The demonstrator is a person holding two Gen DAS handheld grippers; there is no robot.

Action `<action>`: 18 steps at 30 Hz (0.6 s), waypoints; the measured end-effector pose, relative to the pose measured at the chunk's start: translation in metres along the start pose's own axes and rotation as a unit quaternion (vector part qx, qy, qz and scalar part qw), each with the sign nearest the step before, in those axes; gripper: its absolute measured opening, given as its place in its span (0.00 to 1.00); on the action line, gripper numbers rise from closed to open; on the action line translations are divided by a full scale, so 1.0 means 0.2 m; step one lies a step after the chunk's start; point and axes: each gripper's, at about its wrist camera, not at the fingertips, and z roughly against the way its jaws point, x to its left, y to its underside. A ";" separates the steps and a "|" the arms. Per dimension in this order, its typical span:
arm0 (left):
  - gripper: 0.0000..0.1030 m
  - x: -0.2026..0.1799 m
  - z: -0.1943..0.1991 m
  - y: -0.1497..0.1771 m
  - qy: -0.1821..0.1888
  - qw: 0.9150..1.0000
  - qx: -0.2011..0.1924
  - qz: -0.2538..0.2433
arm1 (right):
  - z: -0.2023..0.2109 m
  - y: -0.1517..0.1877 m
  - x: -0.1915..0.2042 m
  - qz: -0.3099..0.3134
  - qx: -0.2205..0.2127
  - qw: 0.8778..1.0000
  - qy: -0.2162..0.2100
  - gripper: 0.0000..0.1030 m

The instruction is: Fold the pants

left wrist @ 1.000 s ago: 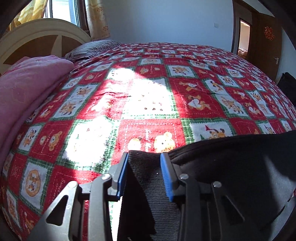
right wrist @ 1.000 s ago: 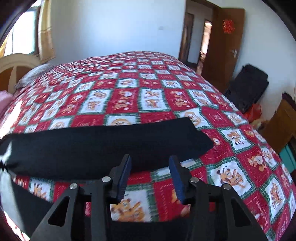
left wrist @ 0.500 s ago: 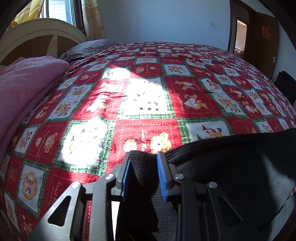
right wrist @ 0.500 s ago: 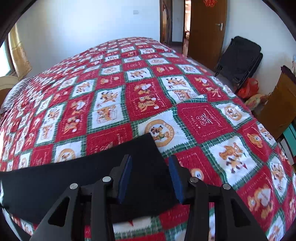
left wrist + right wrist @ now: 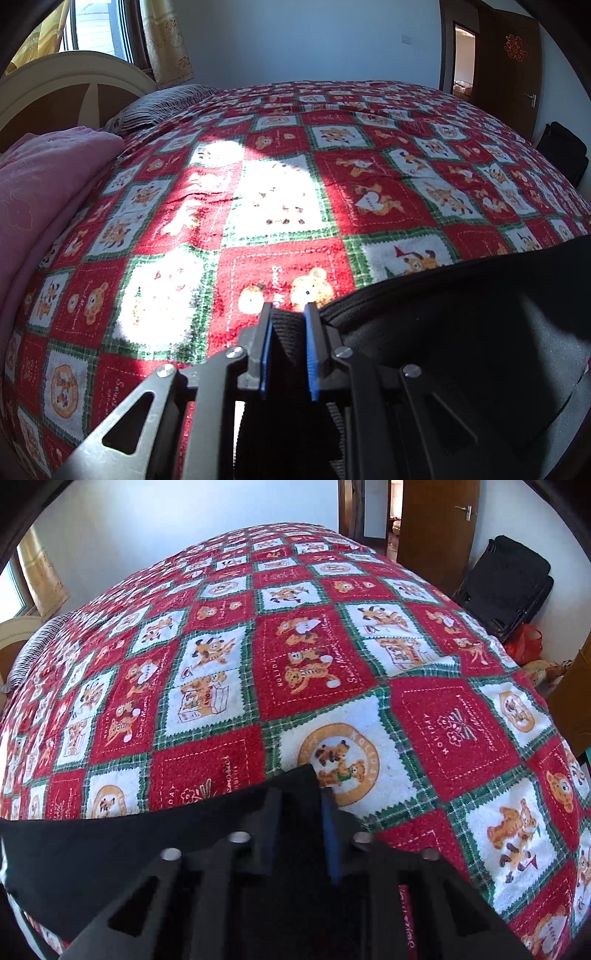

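- left wrist view: the left gripper [image 5: 288, 314] reaches in from 6 o'clock, and its blue-padded jaws are closing with a ribbed black band of the pants [image 5: 461, 332] pinched between them.
- the rest of the pants spreads away toward 3 o'clock as a dark sheet, its upper edge running from the jaws up to the right border, lying on the bed cover [image 5: 288, 206].
- the bed cover is a red, white and green patchwork with bears and dogs; a bright sun patch falls on it from 9 to 12 o'clock of the jaws.
- a pink blanket [image 5: 44, 192] is heaped at 9 o'clock on the bed's edge, a striped pillow [image 5: 159, 107] lies at 11 o'clock, and a cream headboard [image 5: 66, 77] stands behind it under a window with a yellow curtain [image 5: 166, 40].
- a brown door [image 5: 506, 59] is at 1 o'clock.
- right wrist view: the right gripper [image 5: 299, 801] comes in from 6 o'clock, its jaws closing on a corner of the pants [image 5: 129, 845], the black cloth pinched between the pads.
- from that corner the cloth stretches toward 9 o'clock across the bed cover [image 5: 314, 657], its top edge nearly straight.
- a black bag [image 5: 506, 587] leans at 2 o'clock beside the bed, with something red just below it on the floor.
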 end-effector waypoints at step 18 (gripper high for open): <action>0.13 0.04 0.22 0.01 0.024 0.998 -0.059 0.012 | 0.53 0.16 0.01 0.016 -0.121 0.992 -0.017 0.05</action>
